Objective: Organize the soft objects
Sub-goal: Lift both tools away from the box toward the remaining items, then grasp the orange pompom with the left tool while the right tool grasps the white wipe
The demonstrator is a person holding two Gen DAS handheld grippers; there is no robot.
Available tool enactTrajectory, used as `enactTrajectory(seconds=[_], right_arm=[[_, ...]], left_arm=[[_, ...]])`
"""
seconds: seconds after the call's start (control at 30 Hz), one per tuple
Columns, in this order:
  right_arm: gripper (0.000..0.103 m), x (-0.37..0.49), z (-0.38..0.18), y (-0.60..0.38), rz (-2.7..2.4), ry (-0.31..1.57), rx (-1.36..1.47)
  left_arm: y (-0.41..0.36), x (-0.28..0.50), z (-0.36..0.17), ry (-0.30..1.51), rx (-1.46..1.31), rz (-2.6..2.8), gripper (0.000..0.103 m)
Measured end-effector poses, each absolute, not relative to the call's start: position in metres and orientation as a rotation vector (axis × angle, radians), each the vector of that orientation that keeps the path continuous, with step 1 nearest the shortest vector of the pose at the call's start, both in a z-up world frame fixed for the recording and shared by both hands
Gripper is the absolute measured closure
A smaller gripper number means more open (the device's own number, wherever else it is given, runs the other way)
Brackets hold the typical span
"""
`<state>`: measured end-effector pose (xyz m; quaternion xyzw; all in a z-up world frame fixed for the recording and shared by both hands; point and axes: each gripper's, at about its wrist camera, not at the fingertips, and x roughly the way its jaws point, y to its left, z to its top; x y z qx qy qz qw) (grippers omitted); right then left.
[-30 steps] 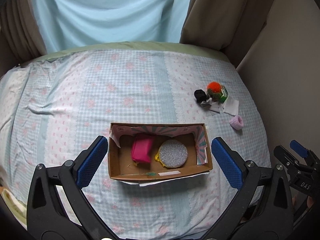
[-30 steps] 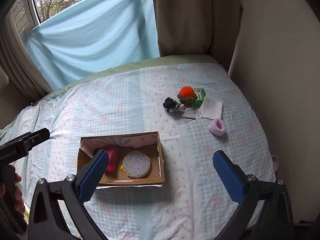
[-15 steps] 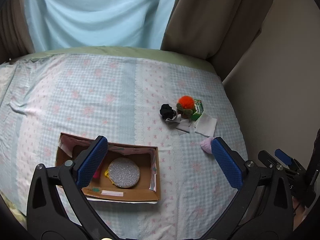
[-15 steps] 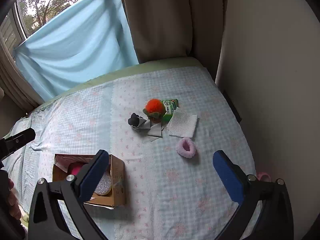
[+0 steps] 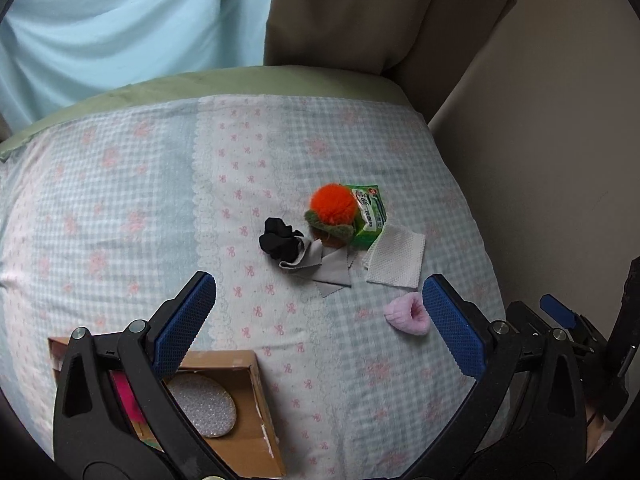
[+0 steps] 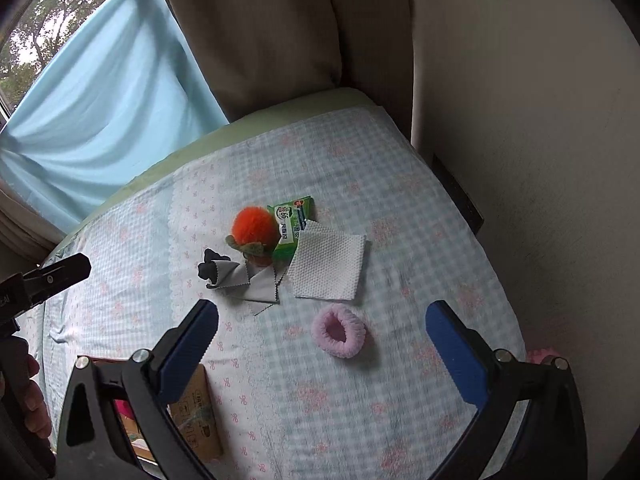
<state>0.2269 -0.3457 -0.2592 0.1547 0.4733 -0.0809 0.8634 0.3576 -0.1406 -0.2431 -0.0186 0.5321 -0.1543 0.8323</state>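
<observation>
Curtains, one pale blue (image 6: 100, 104) and one beige (image 6: 280, 32), are hanging behind a bed (image 5: 120, 200) covered in a blue-and-pink checked sheet, with a cream wall (image 6: 540, 120) running along its right side. Lying on the sheet is a small cluster of soft things: an orange pompom (image 5: 334, 205) is sitting against a green packet (image 5: 370, 216), a black scrunchie (image 5: 278, 240) is lying just left of it on the edge of a grey cloth (image 5: 330, 270), and a white cloth (image 5: 396, 258) is overlapping the packet's near corner. A pink scrunchie (image 6: 340, 331) is lying apart from the cluster, nearer the cameras. The left gripper (image 5: 320, 320) is hovering above the bed with its blue-padded fingers (image 5: 184, 320) spread wide and holding nothing; the pink scrunchie is showing just beside the inner edge of its right pad. The right gripper (image 6: 322, 352) is likewise hanging wide open and empty, with the pink scrunchie lying on the sheet between its fingers (image 6: 454, 356). A cardboard box (image 5: 248, 436) is sitting at the near left of the bed, holding a silver glittery disc (image 5: 204, 404) and something magenta (image 5: 124, 396) partly hidden behind the left gripper's frame.
</observation>
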Motion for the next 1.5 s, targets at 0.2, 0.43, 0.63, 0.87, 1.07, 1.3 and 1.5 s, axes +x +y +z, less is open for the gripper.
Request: enactTrajectory(seconds=[0.2, 0.43, 0.63, 0.87, 1.07, 1.3, 1.5], right_arm=[[0.000, 0.258, -0.301, -0.356, -0.201, 1.015, 0.345], [0.000, 0.302, -0.365, -0.355, -0.216, 1.058, 0.350], [0.000, 0.333, -0.419, -0.353, -0.242, 1.102, 0.361], [0.000, 0.357, -0.455, -0.353, -0.275, 1.134, 0.358], [0.010, 0.368, -0.474, -0.350, -0.304, 1.153, 0.359], [0.050, 0.372, -0.474, -0.347, -0.353, 1.132, 0.306], [0.081, 0.370, -0.468, -0.350, -0.363, 1.111, 0.308]], left_arm=[[-0.170, 0.414, -0.293, 1.189, -0.005, -0.385, 0.000], [-0.195, 0.470, -0.363, 1.275, 0.025, -0.435, 0.000], [-0.216, 0.493, -0.423, 1.342, 0.069, -0.464, 0.003], [-0.229, 0.507, -0.459, 1.370, 0.086, -0.477, 0.017], [-0.235, 0.512, -0.480, 1.386, 0.107, -0.489, 0.041], [-0.244, 0.513, -0.489, 1.355, 0.143, -0.516, 0.078], [-0.253, 0.513, -0.485, 1.325, 0.153, -0.532, 0.082]])
